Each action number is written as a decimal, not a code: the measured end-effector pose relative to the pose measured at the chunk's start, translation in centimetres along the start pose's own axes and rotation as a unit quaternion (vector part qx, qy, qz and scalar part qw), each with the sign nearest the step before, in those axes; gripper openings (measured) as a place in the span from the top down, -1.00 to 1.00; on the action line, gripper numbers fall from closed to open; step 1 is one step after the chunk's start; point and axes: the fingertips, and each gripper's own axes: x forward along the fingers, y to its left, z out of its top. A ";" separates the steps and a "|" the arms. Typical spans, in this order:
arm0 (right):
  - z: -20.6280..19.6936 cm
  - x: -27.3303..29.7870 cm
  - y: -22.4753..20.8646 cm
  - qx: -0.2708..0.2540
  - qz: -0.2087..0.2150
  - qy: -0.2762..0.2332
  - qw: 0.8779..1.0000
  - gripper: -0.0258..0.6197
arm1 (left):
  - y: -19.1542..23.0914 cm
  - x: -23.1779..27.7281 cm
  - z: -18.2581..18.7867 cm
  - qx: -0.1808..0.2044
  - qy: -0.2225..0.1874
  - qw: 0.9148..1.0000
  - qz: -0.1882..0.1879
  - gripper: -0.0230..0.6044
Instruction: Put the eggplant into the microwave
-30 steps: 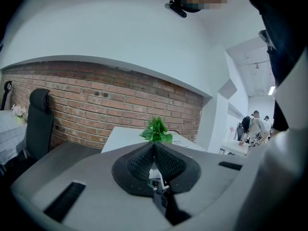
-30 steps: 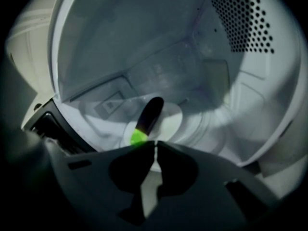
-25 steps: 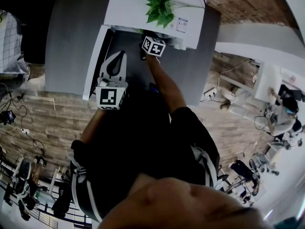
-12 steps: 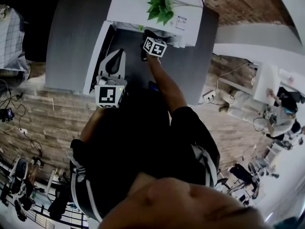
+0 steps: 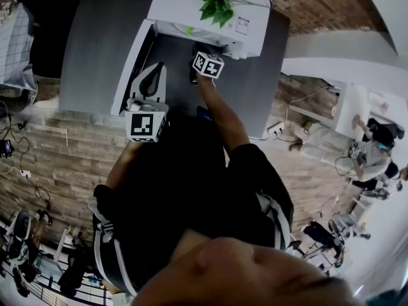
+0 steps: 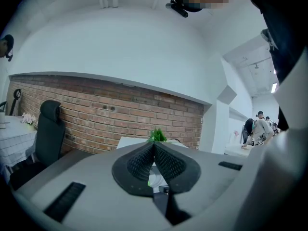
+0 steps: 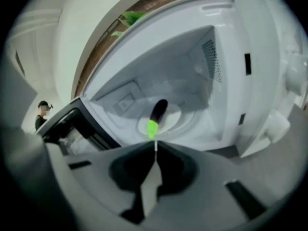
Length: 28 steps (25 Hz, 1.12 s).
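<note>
Left gripper (image 6: 154, 146): fingers (image 6: 138, 163) pressed together with nothing between them, held beside the open door (image 5: 131, 62) above the table (image 5: 95, 50). Its position was little altered from a second earlier.

Right gripper (image 7: 155, 147): fingers (image 7: 129, 170) closed and empty. It had drawn back a little from the mouth of the microwave (image 5: 175, 5).

The eggplant (image 7: 158, 112) lay on the turntable plate (image 7: 177, 115) inside the cavity, clear of both grippers.

Judgement: placement was complete and the right gripper was withdrawing. The door remained open; closing it appeared the only step outstanding, if required.
</note>
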 end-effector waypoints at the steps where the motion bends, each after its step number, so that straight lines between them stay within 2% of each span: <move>1: -0.3 -0.3 0.0 -0.001 -0.001 0.001 1.000 0.80 | -0.1 -0.3 0.0 0.000 -0.002 1.000 0.000 0.81; 15: -3.1 -6.2 1.5 -0.010 -0.010 0.008 1.000 0.81 | -0.2 -2.5 -0.1 0.004 -0.014 1.000 -0.016 0.81; 28: -5.6 -12.2 3.2 0.007 -0.005 0.000 1.000 0.81 | -0.8 -3.5 -1.4 0.007 -0.002 0.999 -0.037 0.81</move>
